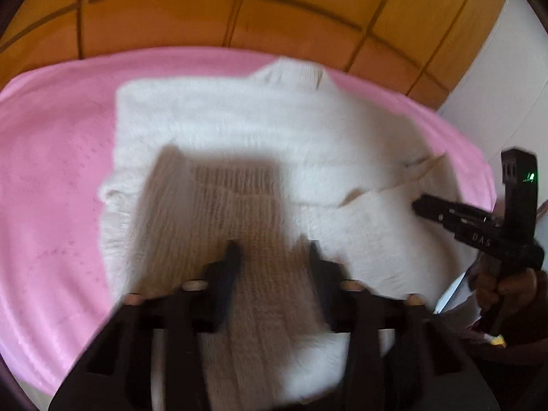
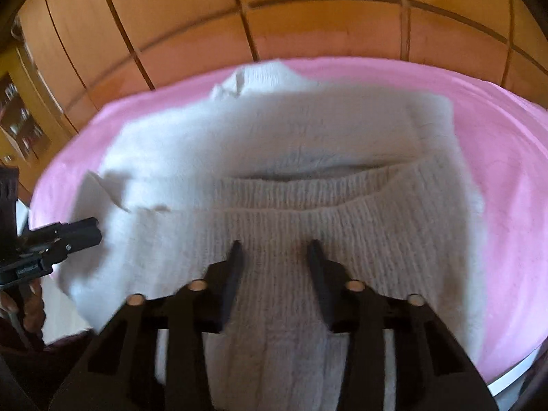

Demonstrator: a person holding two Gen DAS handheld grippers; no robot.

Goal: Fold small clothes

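The only writing that can be made out is on the right gripper (image 1: 416, 205) as it shows at the right edge of the left wrist view: pale letters reading roughly "DAS" on its black body, with a small green light on the upright part above. In the right wrist view the left gripper (image 2: 97, 227) at the left edge carries a small label too blurred to read.

A white knitted sweater (image 1: 239, 130) lies spread on a pink cloth (image 1: 51, 178), filling the middle of both views, its collar towards the top and wooden cabinet doors (image 1: 239, 7) beyond.

Both grippers tilt down over the lower part of the sweater. In each wrist view the two black fingers (image 2: 234, 260) stand a little apart with ribbed knit showing between them, and the pads do not seem to pinch it. A hand (image 1: 503, 284) grips the right tool's handle at the lower right of the left view; fingertips (image 2: 32, 304) show under the left tool.
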